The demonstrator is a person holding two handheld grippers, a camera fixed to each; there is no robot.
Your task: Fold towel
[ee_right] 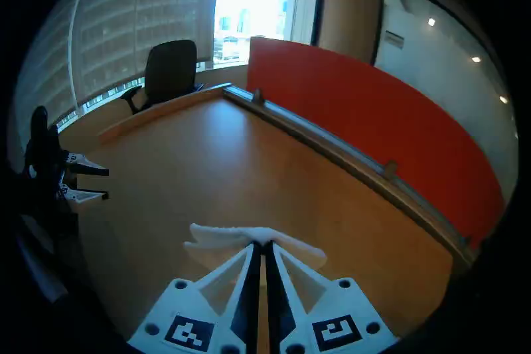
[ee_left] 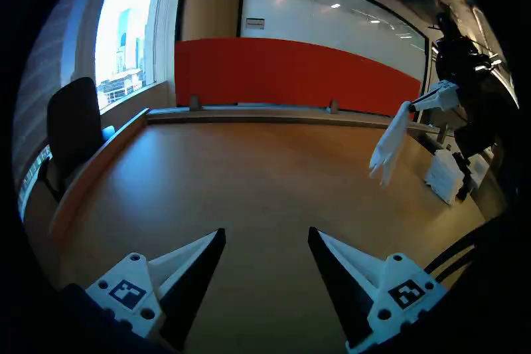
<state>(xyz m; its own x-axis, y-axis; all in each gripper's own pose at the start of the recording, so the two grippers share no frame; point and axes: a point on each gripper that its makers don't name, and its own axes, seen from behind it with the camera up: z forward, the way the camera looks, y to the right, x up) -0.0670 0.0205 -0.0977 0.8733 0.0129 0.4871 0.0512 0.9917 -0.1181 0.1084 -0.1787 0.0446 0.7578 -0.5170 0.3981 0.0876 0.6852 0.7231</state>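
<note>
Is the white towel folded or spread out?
Neither: the towel hangs bunched in the air above the desk, pinched by the shut right gripper.

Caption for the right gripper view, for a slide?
Right gripper shut on white towel, held above the wooden desk.

Nothing readable from where I'm holding these. My left gripper [ee_left: 266,230] carries black-and-white square markers [ee_left: 126,293] on its fingers, pure pattern with no letters or digits, and my right gripper [ee_right: 263,246] wears the same kind. Up on the pale wall [ee_left: 332,22] above the red panel [ee_left: 299,72] there's a small plate [ee_left: 255,23], and whatever's printed on it is too small and blurred for me to make out.
</note>
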